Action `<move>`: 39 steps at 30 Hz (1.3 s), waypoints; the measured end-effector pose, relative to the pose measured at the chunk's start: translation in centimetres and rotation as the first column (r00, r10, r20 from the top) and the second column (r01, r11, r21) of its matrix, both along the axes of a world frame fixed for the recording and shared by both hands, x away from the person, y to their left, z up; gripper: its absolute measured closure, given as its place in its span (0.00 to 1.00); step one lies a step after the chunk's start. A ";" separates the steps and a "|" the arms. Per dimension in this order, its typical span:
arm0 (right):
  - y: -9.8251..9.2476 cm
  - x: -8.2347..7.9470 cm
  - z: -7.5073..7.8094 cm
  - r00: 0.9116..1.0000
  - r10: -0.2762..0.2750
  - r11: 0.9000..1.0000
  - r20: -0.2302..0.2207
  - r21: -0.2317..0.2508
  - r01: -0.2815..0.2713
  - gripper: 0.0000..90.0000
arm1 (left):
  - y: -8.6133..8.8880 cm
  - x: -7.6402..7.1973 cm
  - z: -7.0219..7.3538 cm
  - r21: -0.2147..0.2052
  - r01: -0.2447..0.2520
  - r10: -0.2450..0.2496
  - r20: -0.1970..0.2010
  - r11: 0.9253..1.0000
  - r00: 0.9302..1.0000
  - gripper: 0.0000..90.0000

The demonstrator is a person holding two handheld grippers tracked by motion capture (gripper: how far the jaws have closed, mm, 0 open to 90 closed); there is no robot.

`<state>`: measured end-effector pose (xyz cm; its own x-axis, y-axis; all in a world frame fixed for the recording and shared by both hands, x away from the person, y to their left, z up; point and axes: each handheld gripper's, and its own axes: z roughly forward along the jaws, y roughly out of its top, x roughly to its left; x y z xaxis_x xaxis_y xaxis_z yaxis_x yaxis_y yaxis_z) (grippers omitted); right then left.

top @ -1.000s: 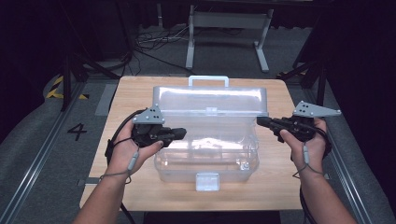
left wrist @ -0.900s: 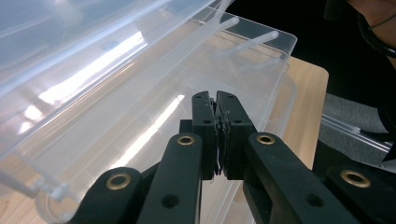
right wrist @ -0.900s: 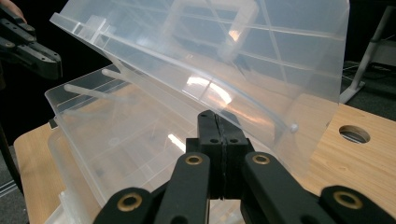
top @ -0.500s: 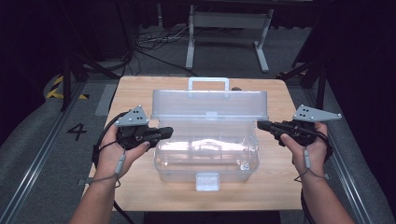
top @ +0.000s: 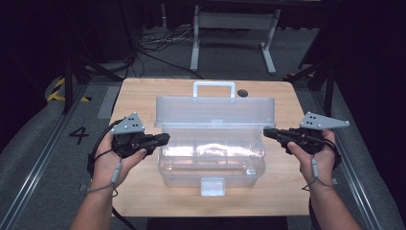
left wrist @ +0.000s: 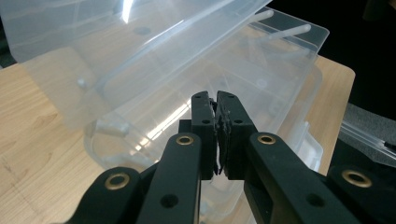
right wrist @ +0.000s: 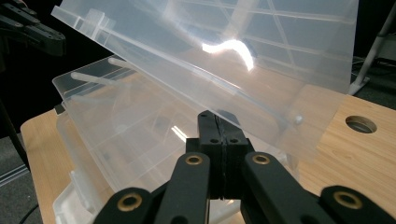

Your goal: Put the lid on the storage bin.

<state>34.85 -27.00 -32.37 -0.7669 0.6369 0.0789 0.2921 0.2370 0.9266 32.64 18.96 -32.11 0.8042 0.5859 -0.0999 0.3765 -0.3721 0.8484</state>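
The left gripper view looks along the left gripper (left wrist: 218, 122), whose jaws stand together with nothing between them, the tips just short of the near end wall of the clear plastic box (left wrist: 196, 84); its lid (left wrist: 93, 28) rises propped open ahead and above the tips. In the right gripper view the right gripper (right wrist: 219, 135) is likewise pressed together and empty, with the tilted lid panel hanging just beyond and over its tips and the box's open tub below and to the side. From the high view, each gripper flanks one end of the box, the left gripper (top: 163, 139) close beside the tub's end, the right gripper (top: 269, 133) close beside the opposite end, and the box sits mid-way on the wooden table (top: 139, 96), handle on the far side and latch on the near side. The risk, as I judge it, lies in the lid: a nudge from either set of tips could tip it shut. The light, empty tub could also slide across the smooth table if pushed from one end alone.
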 end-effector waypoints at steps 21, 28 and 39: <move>0.1 -1.5 -1.3 1.000 0.012 0.999 -0.018 -0.042 -0.012 1.00 | 2.4 -0.4 -1.6 0.023 -0.053 0.054 -0.049 0.998 0.997 0.96; 0.0 -1.6 -1.5 0.999 0.023 0.998 -0.028 -0.053 -0.024 1.00 | 2.9 -0.3 -1.8 0.022 -0.075 0.076 -0.055 0.997 0.996 0.96; -0.2 -2.1 -1.6 0.999 0.026 0.994 -0.042 -0.100 -0.030 1.00 | 2.8 -0.2 -2.0 0.020 -0.063 0.064 -0.064 0.998 0.996 0.96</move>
<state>32.75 -27.19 -33.98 -0.7822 0.6212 0.0466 0.3207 0.3375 0.8850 32.47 21.79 -34.11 0.7577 0.6376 -0.1391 0.4534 -0.3609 0.8150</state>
